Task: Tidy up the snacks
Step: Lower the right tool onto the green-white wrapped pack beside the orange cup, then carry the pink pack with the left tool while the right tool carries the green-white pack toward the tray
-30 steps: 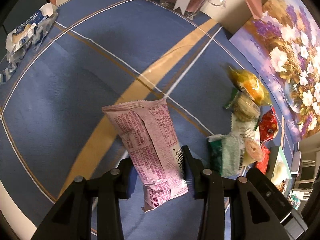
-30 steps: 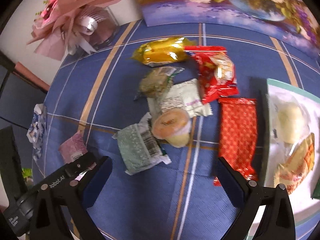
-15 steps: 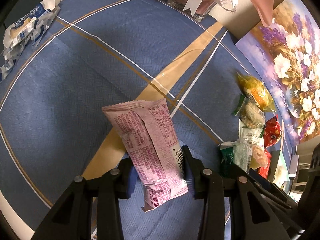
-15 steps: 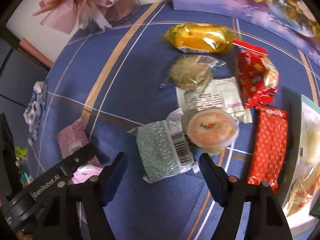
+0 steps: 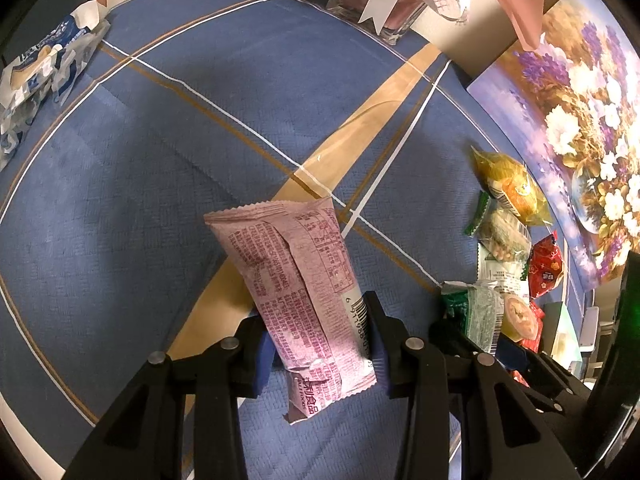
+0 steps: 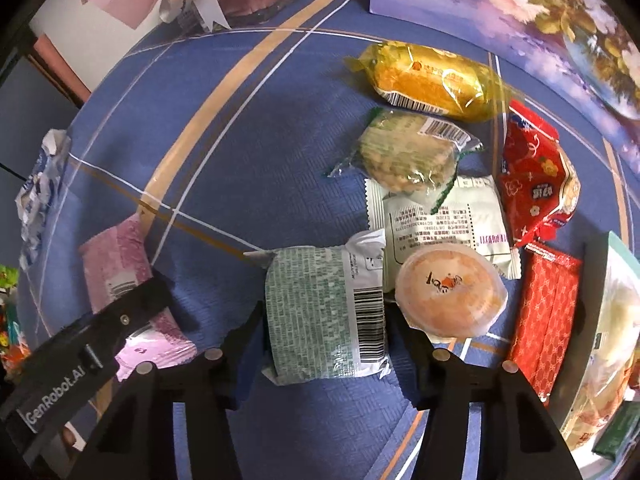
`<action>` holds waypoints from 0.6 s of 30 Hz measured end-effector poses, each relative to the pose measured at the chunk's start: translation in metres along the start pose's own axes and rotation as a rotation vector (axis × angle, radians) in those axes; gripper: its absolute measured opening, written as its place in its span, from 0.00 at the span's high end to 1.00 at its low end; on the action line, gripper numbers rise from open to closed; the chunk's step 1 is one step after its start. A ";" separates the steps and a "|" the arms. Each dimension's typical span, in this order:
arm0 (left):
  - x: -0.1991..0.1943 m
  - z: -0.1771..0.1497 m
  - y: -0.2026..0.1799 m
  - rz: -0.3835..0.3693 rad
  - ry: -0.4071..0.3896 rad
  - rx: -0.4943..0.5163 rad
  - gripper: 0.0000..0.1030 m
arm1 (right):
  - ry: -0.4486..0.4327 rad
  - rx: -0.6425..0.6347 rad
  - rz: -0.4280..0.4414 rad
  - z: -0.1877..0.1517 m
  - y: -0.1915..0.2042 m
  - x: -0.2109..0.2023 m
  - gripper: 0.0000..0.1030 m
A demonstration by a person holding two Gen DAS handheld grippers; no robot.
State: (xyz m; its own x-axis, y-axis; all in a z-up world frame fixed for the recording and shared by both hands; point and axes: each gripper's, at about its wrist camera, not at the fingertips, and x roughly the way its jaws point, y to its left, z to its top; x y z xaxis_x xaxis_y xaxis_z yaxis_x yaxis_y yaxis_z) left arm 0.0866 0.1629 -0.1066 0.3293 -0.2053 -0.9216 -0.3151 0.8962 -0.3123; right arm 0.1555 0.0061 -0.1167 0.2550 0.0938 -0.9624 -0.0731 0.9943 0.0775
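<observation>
A pink snack packet is standing tilted at centre frame, printed back showing. A green-patterned packet is lying flat at lower centre, its barcode edge perhaps touching the orange jelly cup at its right.

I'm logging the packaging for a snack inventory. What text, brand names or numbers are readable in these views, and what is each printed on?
"GenRobot.AI": white lettering along the left gripper body, right wrist view.
"6 9198...": barcode digits on the pink snack packet held in the left gripper; remaining digits hidden.
"FOODS": on that packet's lower end beside Chinese characters; its small print is unreadable.
Green packet, white packet, red packet, jelly cup: print too small or blurred.
</observation>
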 end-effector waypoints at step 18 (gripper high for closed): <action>-0.027 -0.015 -0.030 0.022 -0.030 0.045 0.59 | -0.088 0.024 0.043 -0.036 -0.002 -0.051 0.49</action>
State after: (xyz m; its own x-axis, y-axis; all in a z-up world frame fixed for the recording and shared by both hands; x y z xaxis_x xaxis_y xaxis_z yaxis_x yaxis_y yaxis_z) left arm 0.0733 0.1361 -0.0756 0.3492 -0.1747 -0.9206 -0.2821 0.9173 -0.2811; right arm 0.1083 -0.0020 -0.0769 0.3361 0.1397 -0.9314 -0.0635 0.9901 0.1256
